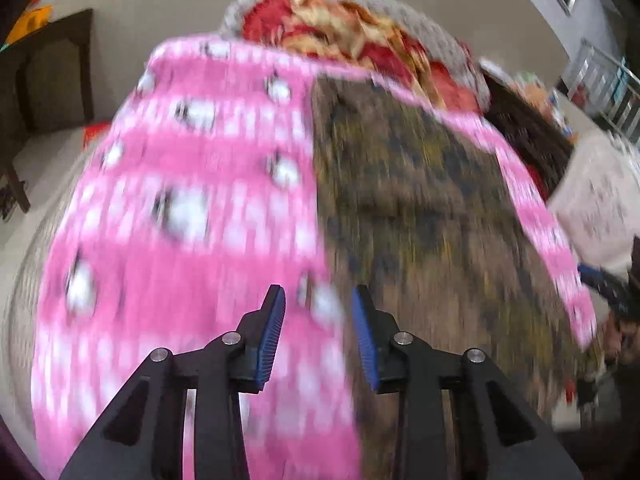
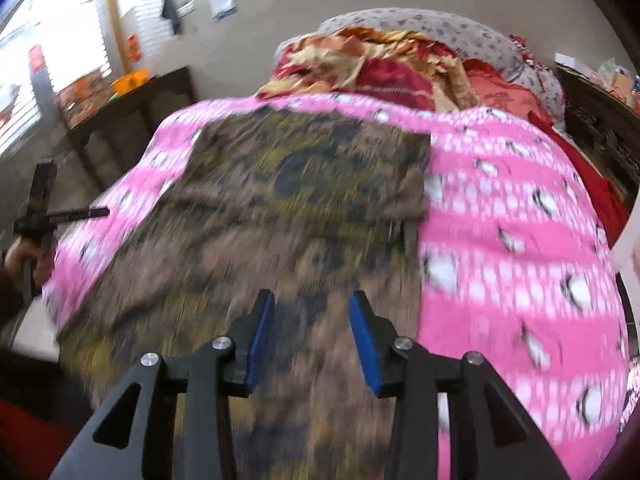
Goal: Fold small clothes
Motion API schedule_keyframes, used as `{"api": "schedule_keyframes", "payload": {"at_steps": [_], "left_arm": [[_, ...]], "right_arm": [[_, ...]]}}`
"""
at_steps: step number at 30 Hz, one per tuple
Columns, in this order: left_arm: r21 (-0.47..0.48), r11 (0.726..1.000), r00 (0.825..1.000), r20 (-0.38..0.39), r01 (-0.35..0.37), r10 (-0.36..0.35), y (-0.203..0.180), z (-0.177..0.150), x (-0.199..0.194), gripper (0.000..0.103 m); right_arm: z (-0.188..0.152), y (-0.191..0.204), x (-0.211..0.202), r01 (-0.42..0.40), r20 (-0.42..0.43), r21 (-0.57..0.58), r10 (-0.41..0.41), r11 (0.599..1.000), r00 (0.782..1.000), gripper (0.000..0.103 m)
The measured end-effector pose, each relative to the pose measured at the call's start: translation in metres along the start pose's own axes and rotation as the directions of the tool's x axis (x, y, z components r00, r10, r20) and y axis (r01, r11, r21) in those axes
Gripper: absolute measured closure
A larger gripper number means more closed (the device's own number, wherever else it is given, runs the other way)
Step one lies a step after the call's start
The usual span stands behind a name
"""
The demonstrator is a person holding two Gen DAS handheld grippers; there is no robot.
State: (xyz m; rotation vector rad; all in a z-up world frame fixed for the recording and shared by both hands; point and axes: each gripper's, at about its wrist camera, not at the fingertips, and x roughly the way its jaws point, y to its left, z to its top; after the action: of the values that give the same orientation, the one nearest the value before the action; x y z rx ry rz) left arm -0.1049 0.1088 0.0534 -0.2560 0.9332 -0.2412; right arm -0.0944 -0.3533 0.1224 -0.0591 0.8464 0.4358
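Right wrist view: brown-olive patterned cloth garment (image 2: 288, 200) looks limp, light; pinch its 5 o'clock edge. Right gripper (image 2: 311, 336) and left gripper (image 1: 319, 332) released, empty.

A pink penguin-print blanket (image 2: 520, 220) covers the bed, a brown patterned garment (image 2: 288, 200) spread on it.

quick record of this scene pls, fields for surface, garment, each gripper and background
surface: pink blanket with white penguin-like print
garment: brown patterned cloth lying spread on the blanket, blurred
left gripper: open, empty, over the edge where cloth meets blanket
right gripper: open, empty, over the cloth
background: red and gold bedding piled behind, grey pillow beyond it
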Motion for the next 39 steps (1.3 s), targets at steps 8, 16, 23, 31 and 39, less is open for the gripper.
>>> {"api": "schedule_keyframes", "payload": {"at_steps": [8, 16, 23, 31, 39], "left_arm": [[-0.018, 0.98, 0.956, -0.216, 0.198, -0.197, -0.023, -0.101, -0.009, 0.087], [-0.204, 0.906, 0.886, -0.215, 0.37, -0.41, -0.01, -0.108, 0.004, 0.086], [-0.045, 0.953, 0.931, -0.208, 0.299, -0.301, -0.035, -0.107, -0.009, 0.097], [0.072, 0.978, 0.969, -0.162, 0.198, -0.184, -0.05, -0.11, -0.01, 0.103], [-0.007, 0.975, 0.964, -0.144, 0.223, -0.222, -0.043, -0.114, -0.002, 0.103]], "right_arm": [[-0.087, 0.01, -0.016, 0.023, -0.036, 0.03, -0.022, 0.999, 0.999, 0.061], [-0.098, -0.006, -0.045, 0.046, 0.067, 0.113, -0.053, 0.993, 0.996, 0.061], [-0.124, -0.036, -0.067, 0.065, 0.069, 0.228, -0.082, 0.972, 0.994, 0.061], [-0.147, -0.046, -0.048, -0.047, 0.033, 0.279, 0.039, 0.959, 0.999, 0.061], [-0.139, -0.054, -0.017, -0.277, 0.103, 0.333, 0.257, 0.901, 0.961, 0.061]]}}
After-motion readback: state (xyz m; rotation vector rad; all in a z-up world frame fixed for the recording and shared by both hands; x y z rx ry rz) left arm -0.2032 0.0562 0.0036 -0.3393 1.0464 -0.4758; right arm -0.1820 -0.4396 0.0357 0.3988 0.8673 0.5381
